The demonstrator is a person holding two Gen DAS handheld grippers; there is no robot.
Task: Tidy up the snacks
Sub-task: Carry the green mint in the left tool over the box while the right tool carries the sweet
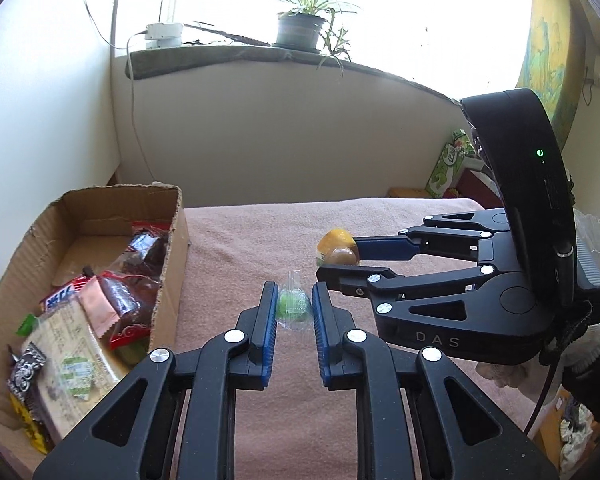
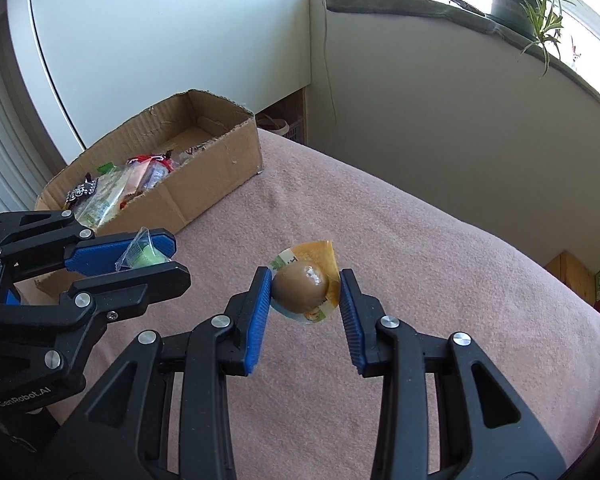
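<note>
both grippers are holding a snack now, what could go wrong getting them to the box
1. The left gripper pinches the green candy only at its fingertips by a thin clear wrapper, so it may slip out.
2. The right gripper holds a round brown egg pack, which may roll out.
3. The cardboard box is already crowded, so snacks may pile up.

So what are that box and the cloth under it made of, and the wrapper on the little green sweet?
The box looks like plain brown corrugated cardboard: fluted, ragged cut edges. The cloth seems a soft matte pink fabric, maybe fleece or towelling, with a faint nap. The green sweet sits in clear, glossy, crinkled film, probably plastic.
</note>
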